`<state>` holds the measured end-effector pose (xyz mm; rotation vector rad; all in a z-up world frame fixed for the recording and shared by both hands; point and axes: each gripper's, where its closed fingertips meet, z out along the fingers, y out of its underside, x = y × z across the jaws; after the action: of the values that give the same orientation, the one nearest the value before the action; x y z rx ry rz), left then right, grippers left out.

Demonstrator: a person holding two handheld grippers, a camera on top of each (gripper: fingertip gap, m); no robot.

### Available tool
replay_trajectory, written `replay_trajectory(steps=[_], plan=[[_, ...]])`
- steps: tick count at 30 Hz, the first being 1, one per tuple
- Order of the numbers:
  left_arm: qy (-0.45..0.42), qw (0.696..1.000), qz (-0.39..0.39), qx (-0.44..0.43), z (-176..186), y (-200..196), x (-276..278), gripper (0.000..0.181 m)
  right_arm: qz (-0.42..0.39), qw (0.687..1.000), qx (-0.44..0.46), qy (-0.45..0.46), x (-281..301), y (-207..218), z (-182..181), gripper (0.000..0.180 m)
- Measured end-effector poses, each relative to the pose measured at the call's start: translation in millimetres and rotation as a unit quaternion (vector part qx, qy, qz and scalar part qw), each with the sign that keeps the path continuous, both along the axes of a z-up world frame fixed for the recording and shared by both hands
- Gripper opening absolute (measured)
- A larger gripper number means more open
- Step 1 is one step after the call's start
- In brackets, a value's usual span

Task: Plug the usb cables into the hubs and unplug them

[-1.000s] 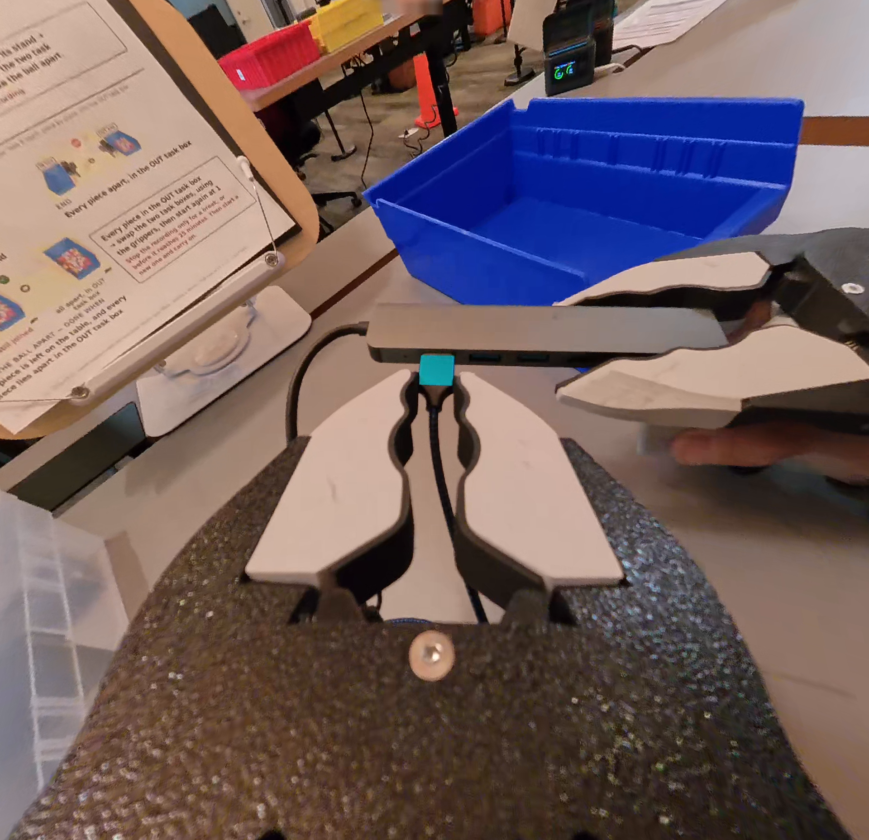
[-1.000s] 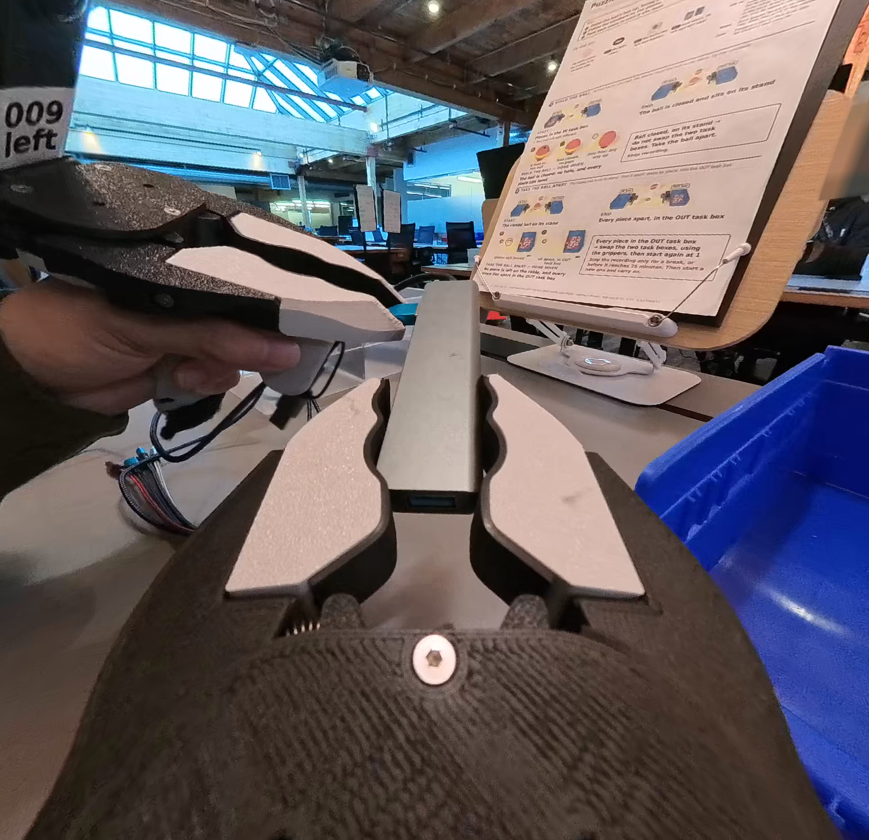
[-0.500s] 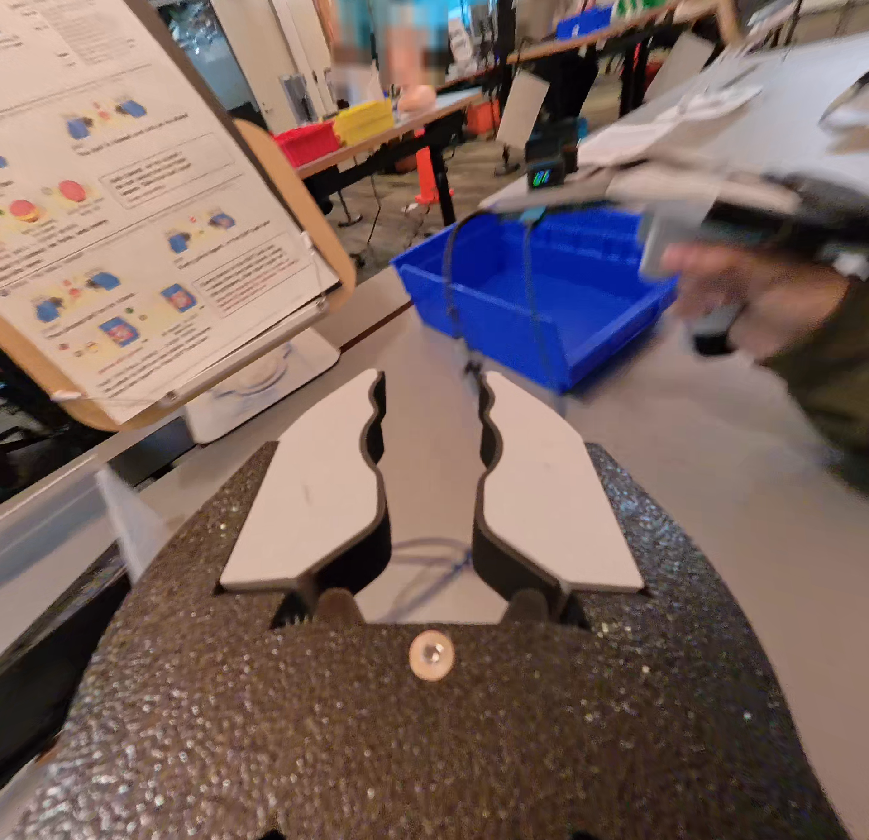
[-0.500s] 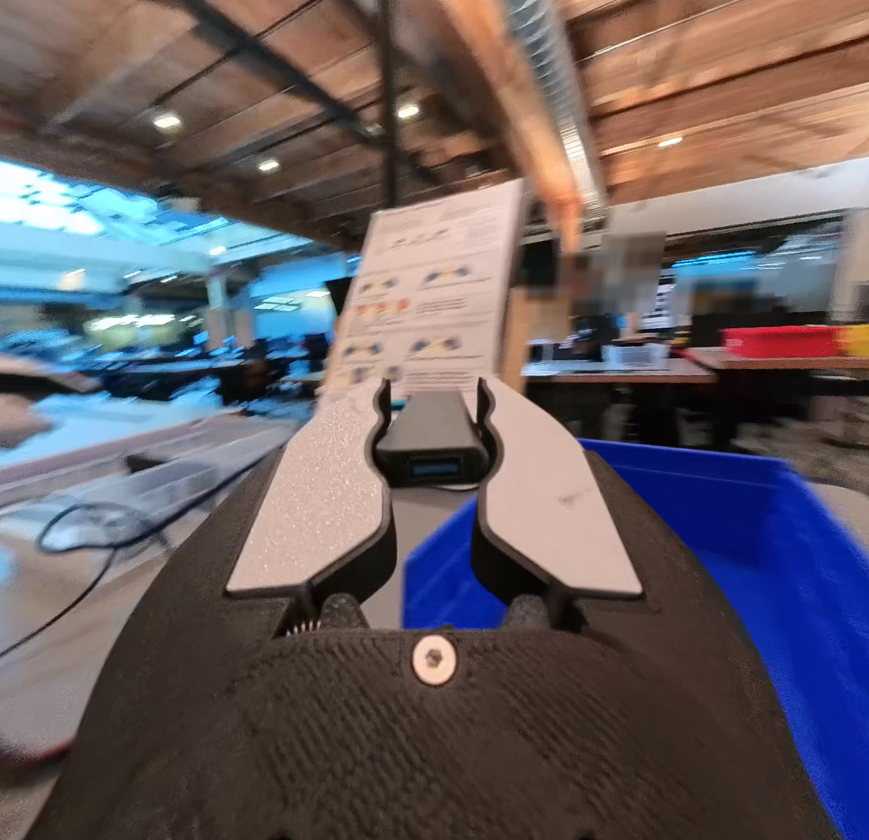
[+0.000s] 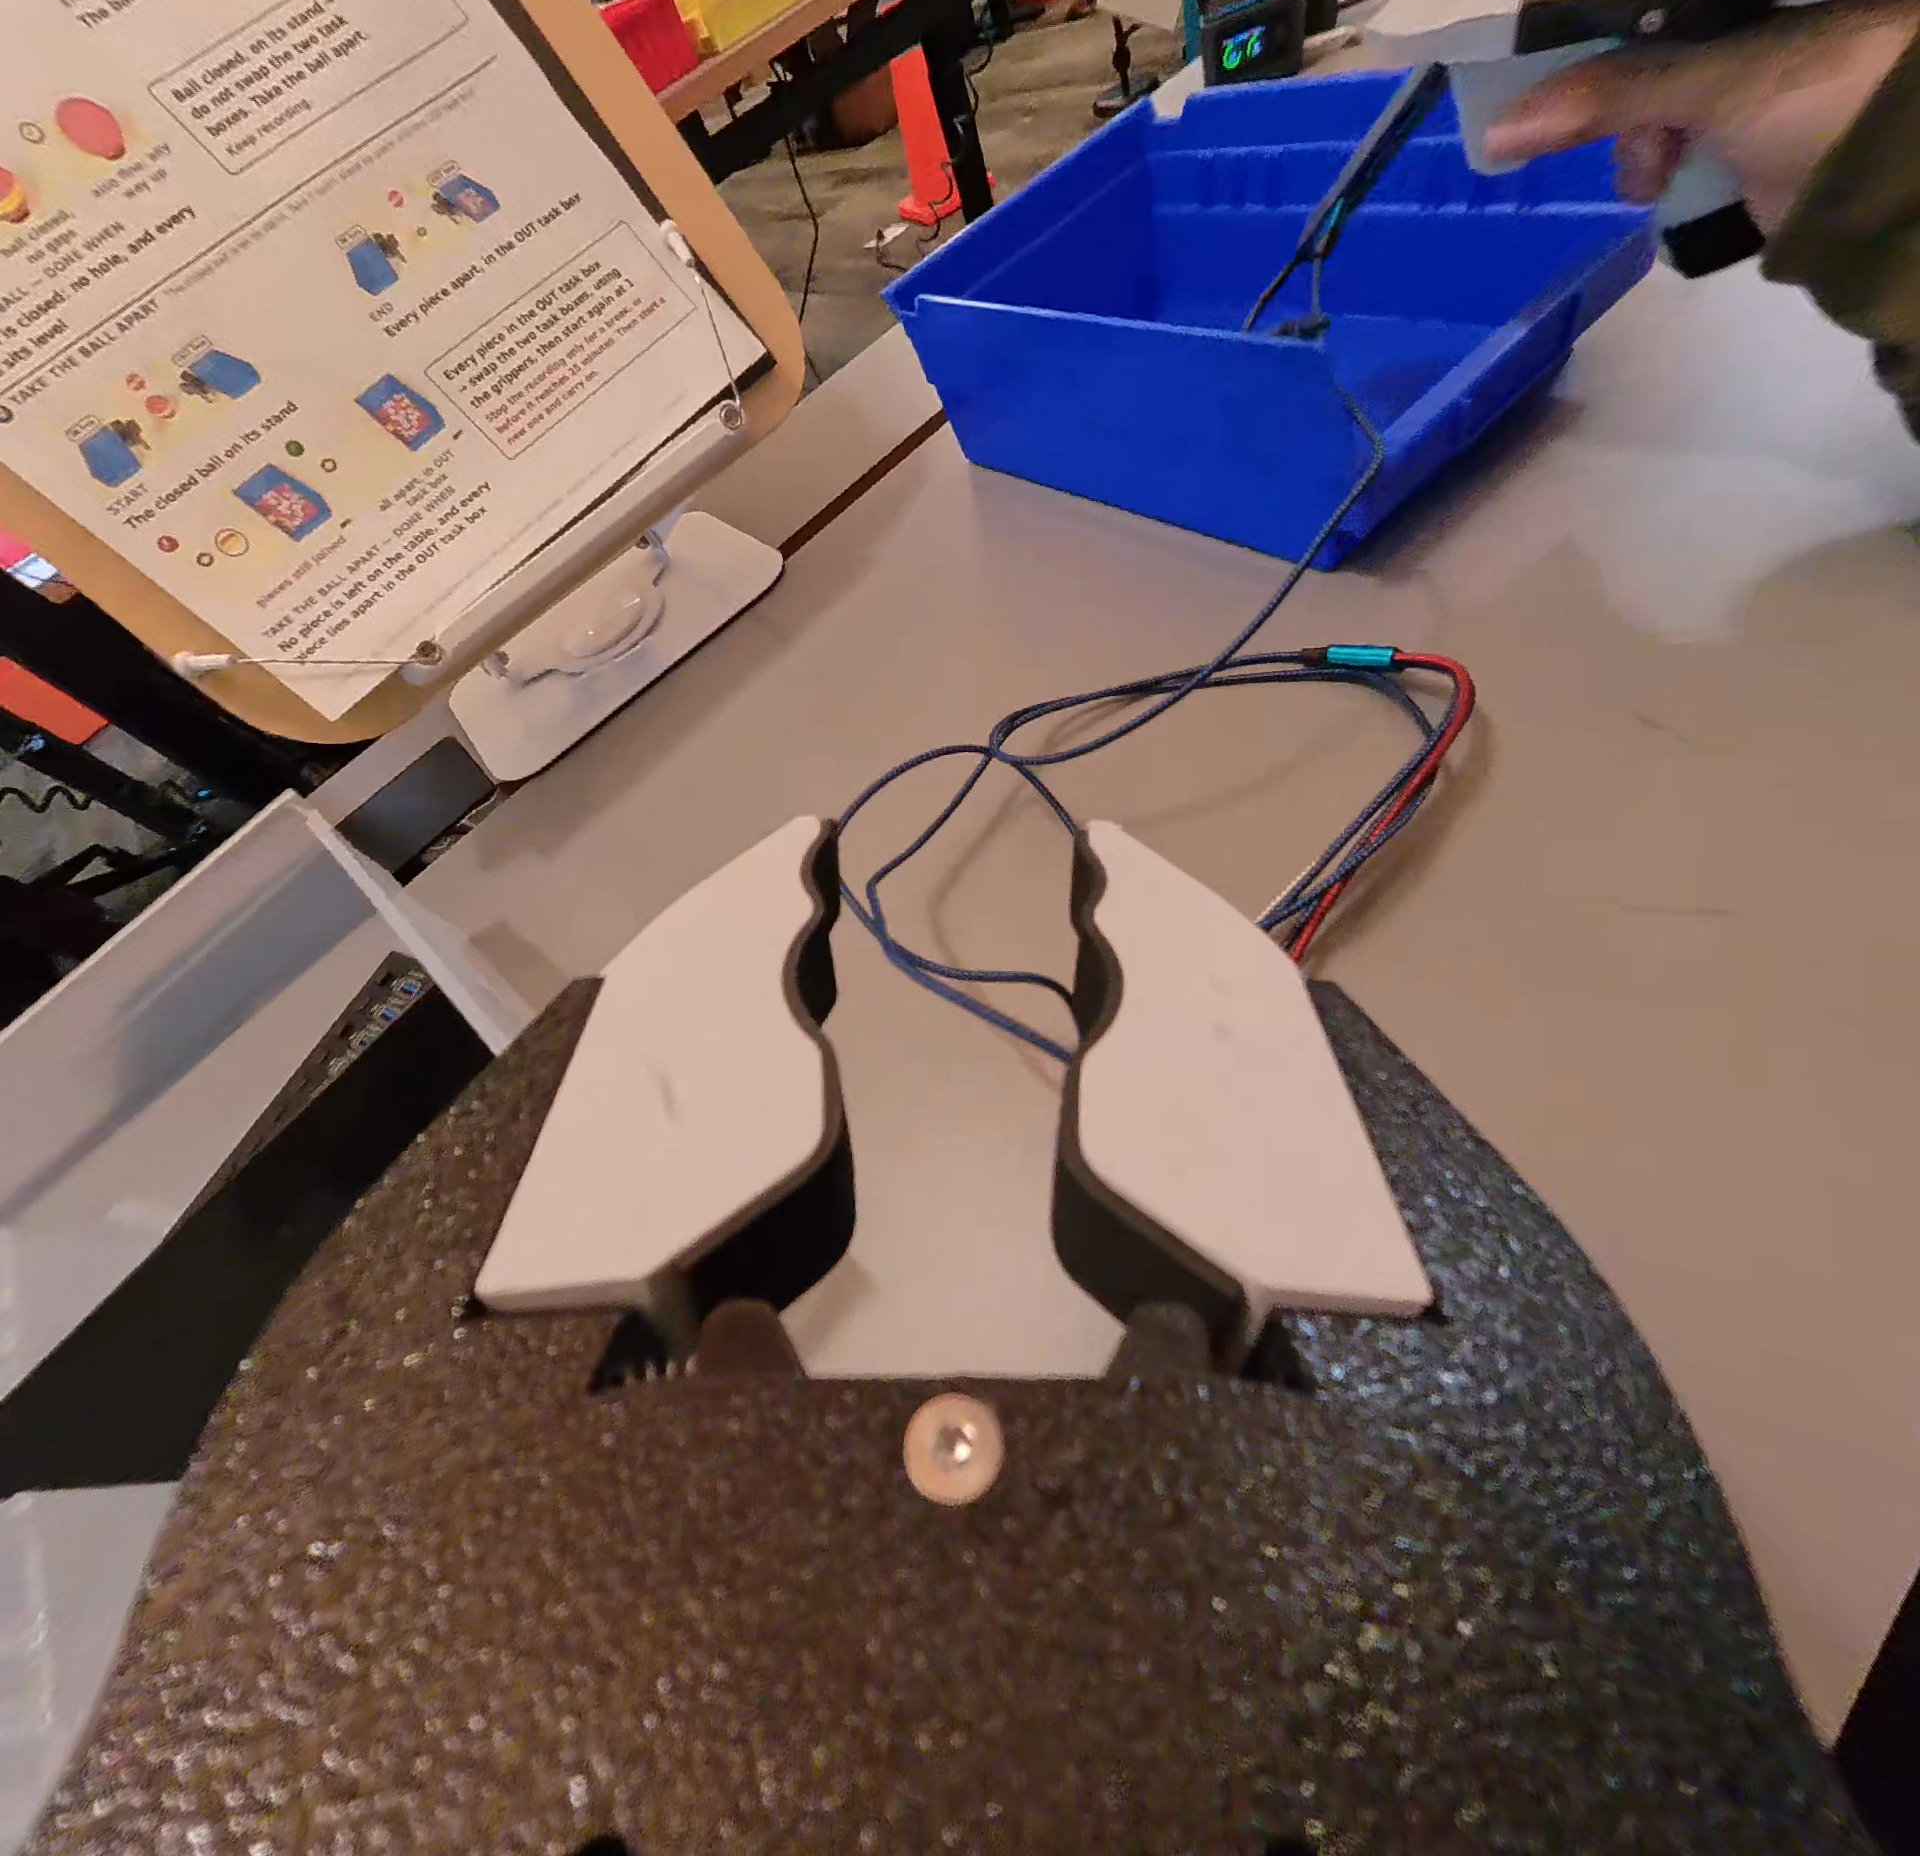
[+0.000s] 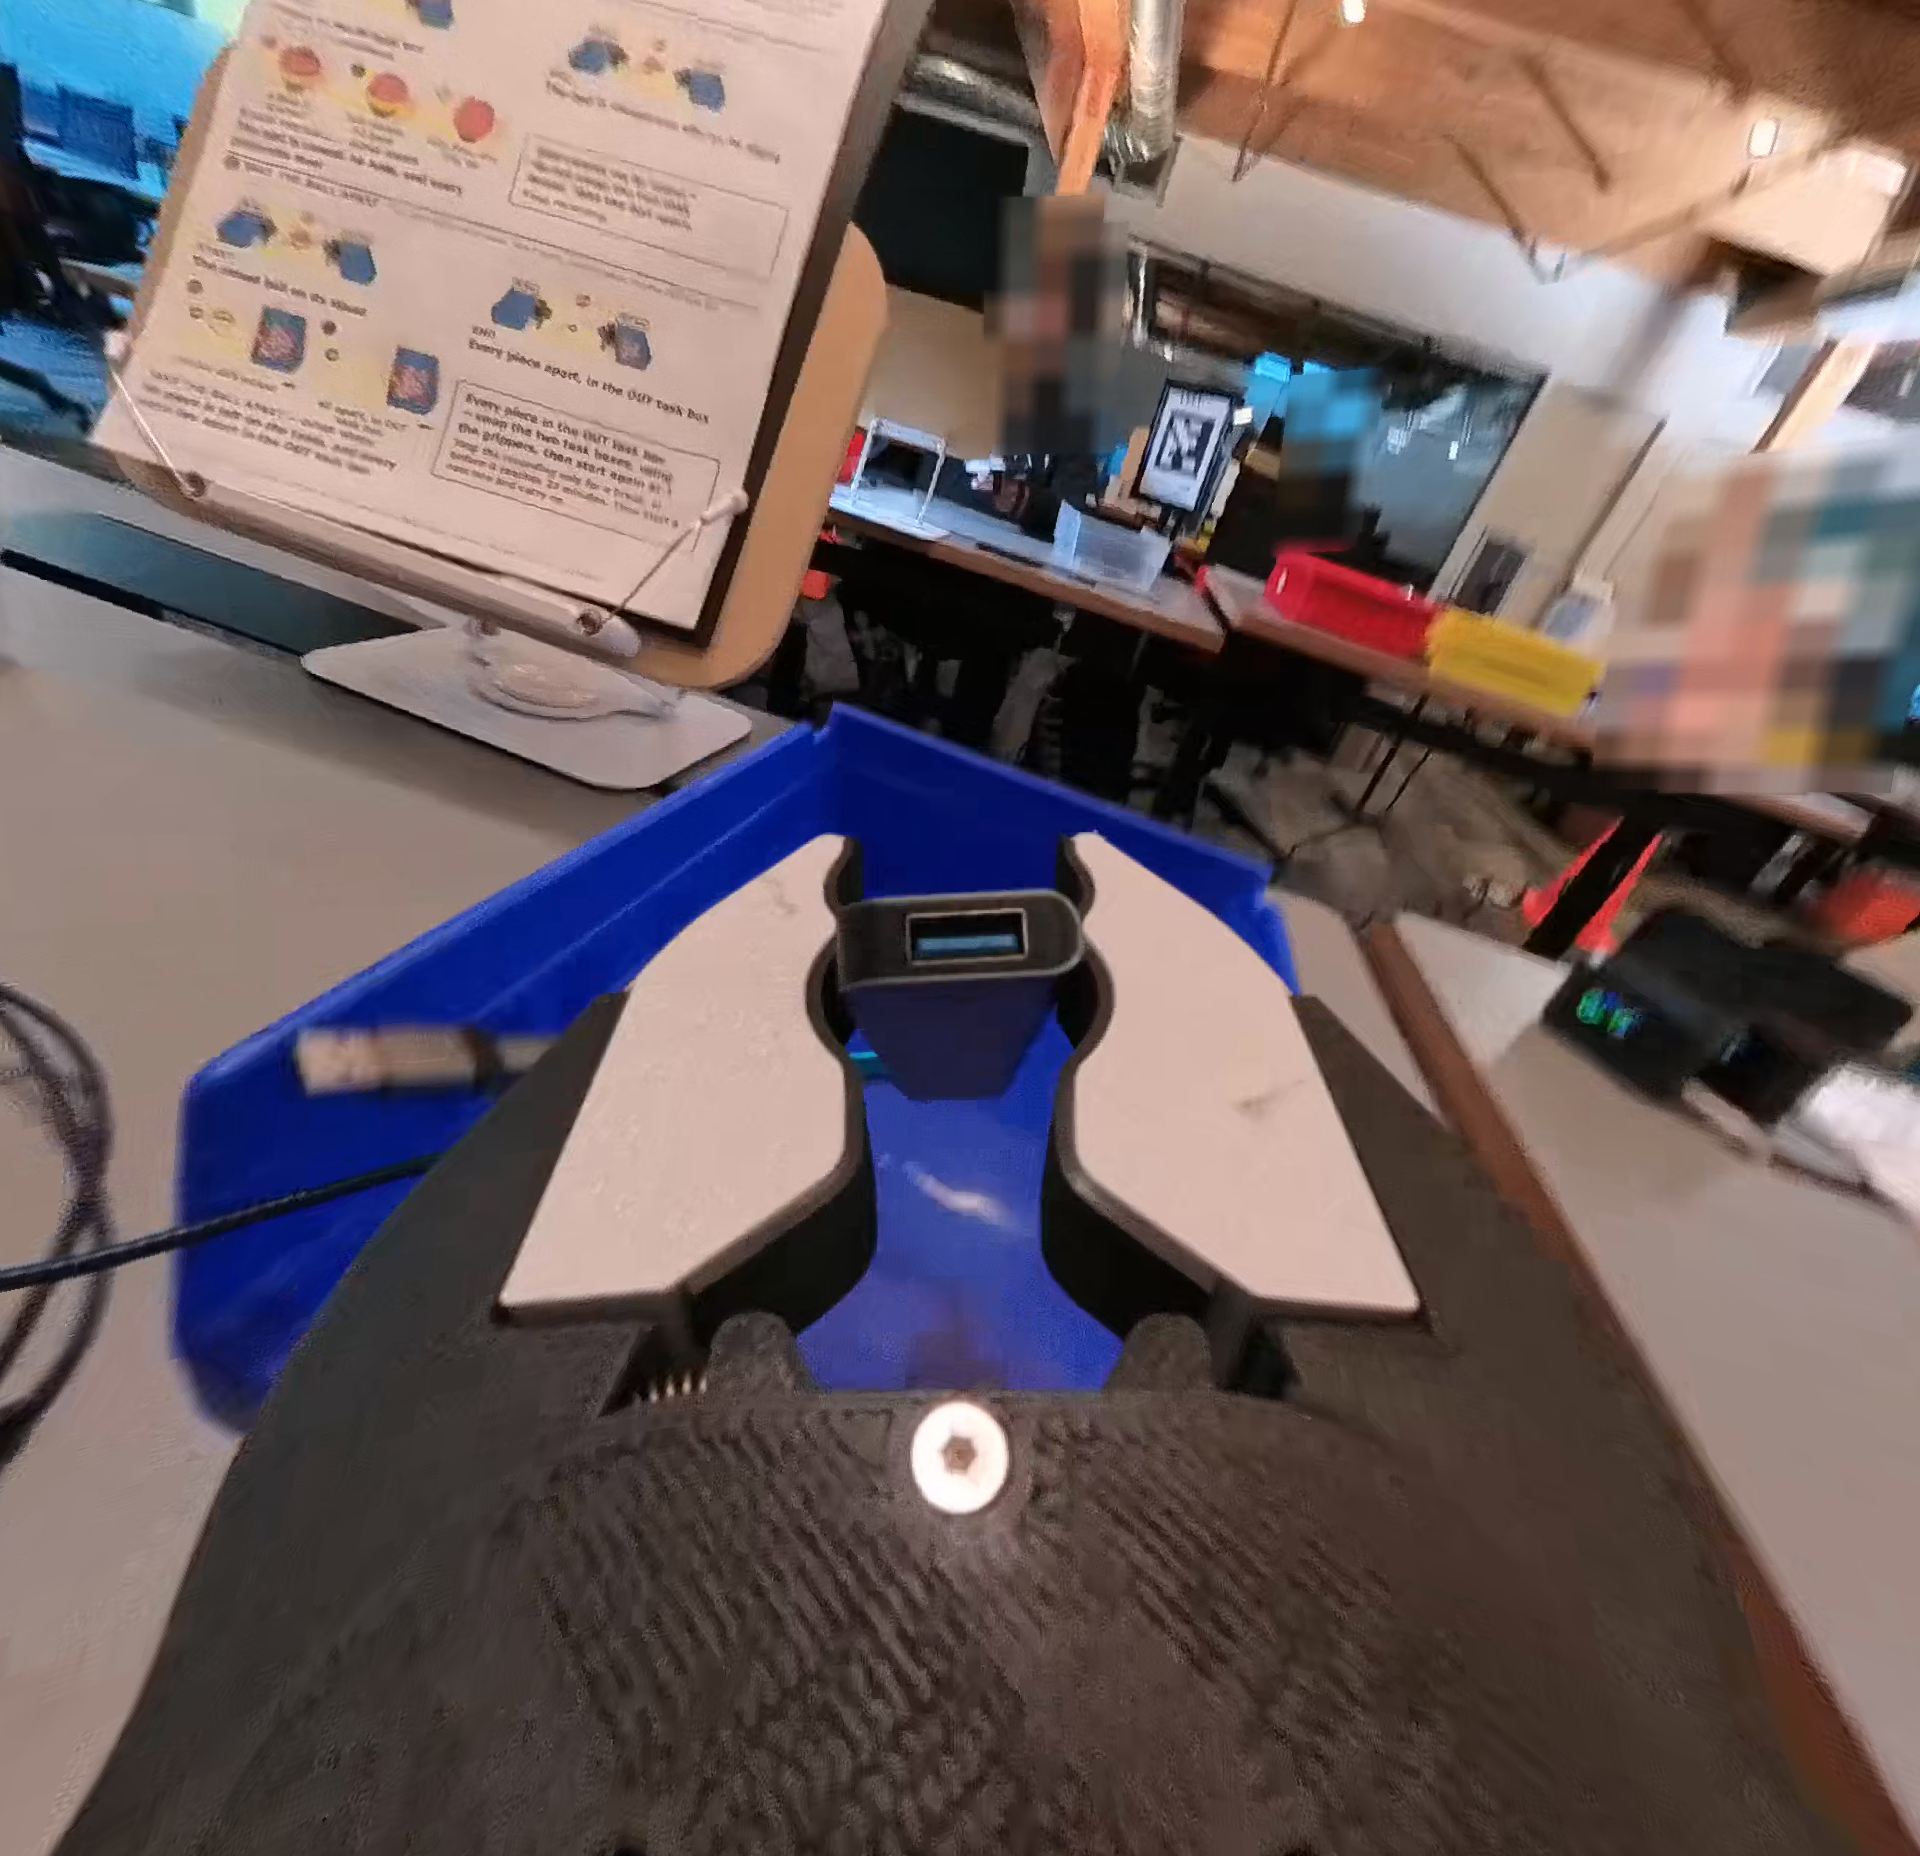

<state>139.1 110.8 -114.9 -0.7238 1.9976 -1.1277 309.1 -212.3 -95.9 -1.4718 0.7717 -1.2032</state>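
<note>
Left gripper [image 5: 951, 871] wide, holding nothing, over the tabletop [image 5: 1558, 975] with slack blue cable [image 5: 1174, 684] looped between and beyond its fingers. Right gripper [image 6: 956, 871] clamped on the grey hub [image 6: 961, 949], held tilted down into the blue bin [image 5: 1164, 404] at the tabletop's far edge. Cable runs over the bin's near wall up to the hub.

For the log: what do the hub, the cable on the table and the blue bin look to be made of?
Hub: probably anodised metal, though painted plastic is possible; dark grey, matte, smooth rounded edges.
Cable: braided fabric sheath, judging by the woven blue and red strands, with a shiny teal collar that looks metallic.
Blue bin: moulded plastic, semi-gloss, with ribbed inner walls and soft highlights.
</note>
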Motion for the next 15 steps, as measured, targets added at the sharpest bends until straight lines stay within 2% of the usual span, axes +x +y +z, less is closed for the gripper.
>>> replay_trajectory(steps=[4,6,8,10,11,15], plan=[[-0.004,1.000,-0.007,-0.013,3.5,2.4,5.6,0.042,0.014,0.999,-0.032,-0.027,34.9,1.1,28.5,0.036],[-0.003,1.000,-0.003,-0.015,0.8,5.8,9.6,0.042,-0.012,0.998,-0.054,-0.020,56.1,-5.1,29.5,0.036],[0.002,1.000,-0.005,-0.018,-5.2,7.8,11.7,0.042,-0.001,0.995,-0.085,0.057,73.2,-3.8,2.6,0.036],[0.009,1.000,-0.006,-0.019,-11.9,10.0,12.6,0.042,0.035,0.977,-0.114,0.174,74.7,0.7,-38.7,0.037],[0.013,1.000,-0.008,-0.014,-14.7,11.2,12.8,0.042,0.040,0.971,-0.131,0.198,71.7,-0.7,-49.3,0.039],[0.020,1.000,-0.007,0.009,-19.5,19.9,11.2,0.044,0.045,0.951,-0.142,0.271,46.3,-10.2,-64.4,0.067]])
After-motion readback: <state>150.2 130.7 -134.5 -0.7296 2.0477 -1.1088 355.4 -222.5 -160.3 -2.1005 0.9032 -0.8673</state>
